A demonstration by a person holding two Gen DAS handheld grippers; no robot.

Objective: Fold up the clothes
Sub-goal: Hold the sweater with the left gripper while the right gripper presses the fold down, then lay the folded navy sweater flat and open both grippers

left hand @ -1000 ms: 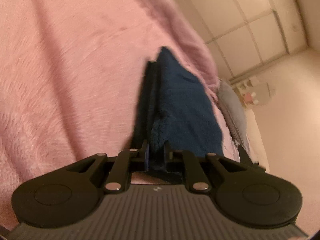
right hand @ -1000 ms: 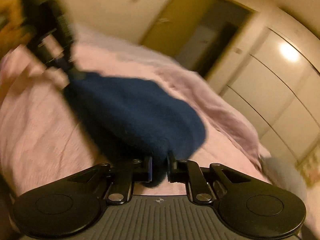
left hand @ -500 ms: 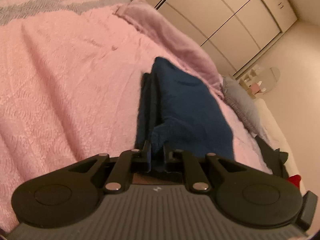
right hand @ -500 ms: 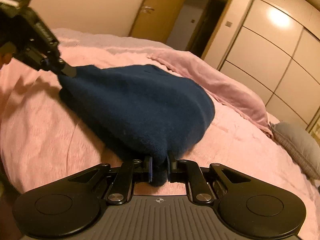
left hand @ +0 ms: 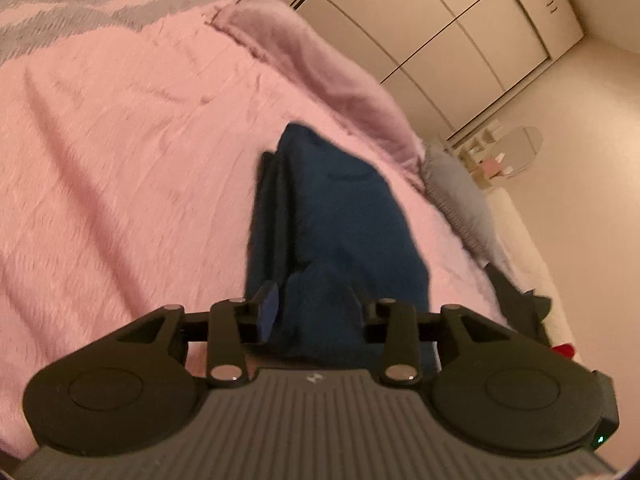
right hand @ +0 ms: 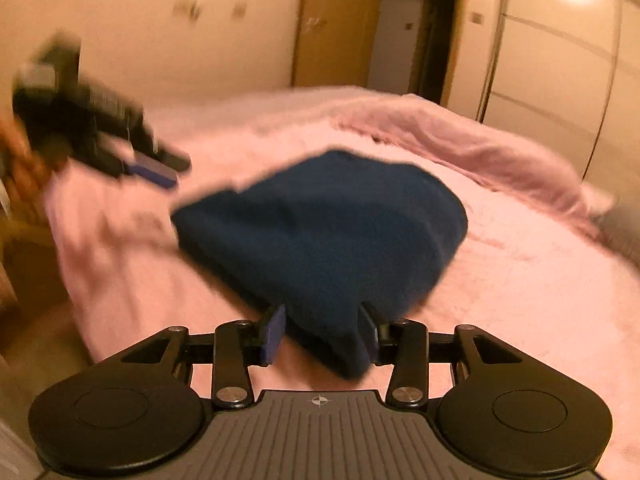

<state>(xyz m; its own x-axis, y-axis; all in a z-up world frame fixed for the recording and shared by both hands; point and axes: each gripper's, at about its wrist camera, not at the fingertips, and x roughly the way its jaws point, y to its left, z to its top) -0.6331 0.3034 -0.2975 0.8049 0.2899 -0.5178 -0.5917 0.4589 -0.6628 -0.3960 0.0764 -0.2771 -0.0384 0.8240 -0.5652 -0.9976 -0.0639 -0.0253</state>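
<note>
Left wrist view: left gripper [left hand: 310,312], jaws opening, the pads standing off the cloth; dark blue garment [left hand: 336,216] between and ahead of them, a raised corner of it between the fingers, apparently no longer pinched. The garment lies in a narrow folded stack running straight away from the tongs on the pink bedspread [left hand: 120,160]; layered edges show along its left side. Beyond the far end, a mauve blanket [left hand: 320,64]; to the right of the tongs, a grey pillow [left hand: 460,192] and wardrobe doors [left hand: 460,40] farther off. Right wrist view: right gripper [right hand: 322,330], jaws opening, pads parted on either side of the near corner of the garment [right hand: 332,232], which sags between them without visible pressure. The folded mass spreads ahead of the tongs and a little to the left; picture blurred. Up and to the left, the left gripper [right hand: 156,168], seen from outside, clear of the far corner of the cloth, with part of a hand [right hand: 16,148] behind it. Step in hand, by judgement: release after laying a fold over; both corners set down on the bed. Next move, by judgement: draw both tongs back clear of the cloth without dragging the top layer, then check the edges for squareness and take new corners if another fold is wanted.
</note>
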